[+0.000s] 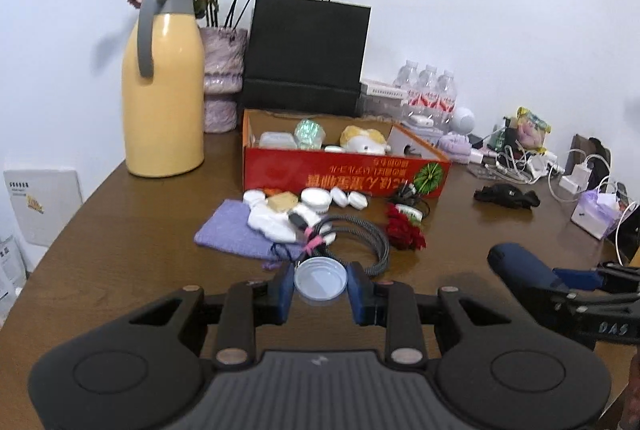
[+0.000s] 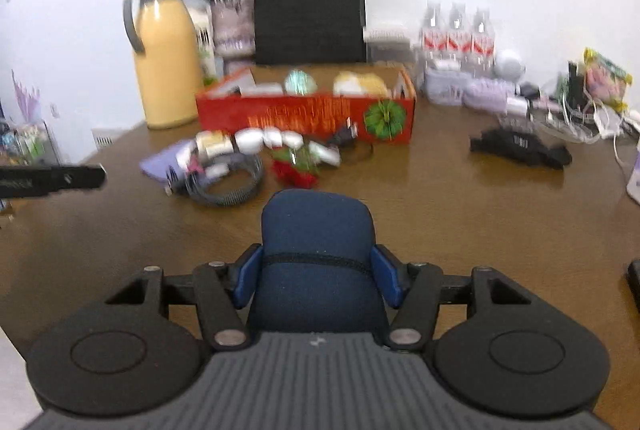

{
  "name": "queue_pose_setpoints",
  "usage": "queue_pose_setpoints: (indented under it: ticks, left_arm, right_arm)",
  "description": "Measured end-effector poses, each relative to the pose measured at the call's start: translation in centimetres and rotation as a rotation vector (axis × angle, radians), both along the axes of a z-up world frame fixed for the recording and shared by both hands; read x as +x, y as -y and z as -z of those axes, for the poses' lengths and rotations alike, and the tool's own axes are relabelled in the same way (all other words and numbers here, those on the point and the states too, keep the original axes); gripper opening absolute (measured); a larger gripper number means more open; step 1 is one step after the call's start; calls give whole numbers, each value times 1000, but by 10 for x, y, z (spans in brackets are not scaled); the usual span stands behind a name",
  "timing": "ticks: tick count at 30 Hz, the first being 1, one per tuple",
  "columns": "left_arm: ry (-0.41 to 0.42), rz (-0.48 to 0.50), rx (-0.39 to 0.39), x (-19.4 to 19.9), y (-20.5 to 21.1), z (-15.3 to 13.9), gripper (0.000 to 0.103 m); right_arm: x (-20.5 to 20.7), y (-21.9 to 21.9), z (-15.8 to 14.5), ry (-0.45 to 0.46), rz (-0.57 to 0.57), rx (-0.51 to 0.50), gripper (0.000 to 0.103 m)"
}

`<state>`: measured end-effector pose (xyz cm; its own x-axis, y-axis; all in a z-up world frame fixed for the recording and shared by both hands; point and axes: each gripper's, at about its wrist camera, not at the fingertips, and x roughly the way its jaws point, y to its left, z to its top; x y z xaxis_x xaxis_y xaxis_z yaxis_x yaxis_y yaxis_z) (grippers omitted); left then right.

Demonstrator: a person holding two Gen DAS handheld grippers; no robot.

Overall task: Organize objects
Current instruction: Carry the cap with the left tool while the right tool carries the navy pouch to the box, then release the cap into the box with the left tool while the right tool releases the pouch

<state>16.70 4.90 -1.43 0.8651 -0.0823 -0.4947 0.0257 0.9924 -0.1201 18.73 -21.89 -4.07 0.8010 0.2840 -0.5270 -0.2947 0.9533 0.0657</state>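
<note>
Two tongs: both loaded.
Left tongs (image 1: 320,290): narrow, clamped on white lid (image 1: 320,283).
Right tongs (image 2: 318,278): wider, gripping blue pouch (image 2: 318,250), long axis pointing ahead.
Beyond tongs: clutter pile (image 1: 304,218) on desk (image 1: 132,250).
Farther ahead: red box (image 1: 340,166), likely drop spot; left tongs apparently nearer.
</note>
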Motion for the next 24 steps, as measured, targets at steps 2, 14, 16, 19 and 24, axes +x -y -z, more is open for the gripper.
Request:
queue_pose_setpoints:
  ticks: [2,14,16,19,24]
  left_arm:
    - [25,12,10,11,-3,-7,27]
    - [-21,137,41,222,-17,-63,27]
    - [-52,116,54,257,-20,-60,27]
    - [-118,69,39,307,-26,-44,27]
    - [-186,76,46,361,-18,-15,28]
  right_arm:
    - [5,5,-11,30,-7,27,59]
    - [251,-17,-100,71,11,-129,59]
    - [304,-29,-90,2,53,-203,59]
    - [356,-51,-63,-72,87,-318,59]
    - [394,-84,-12,-145,62,-483,61]
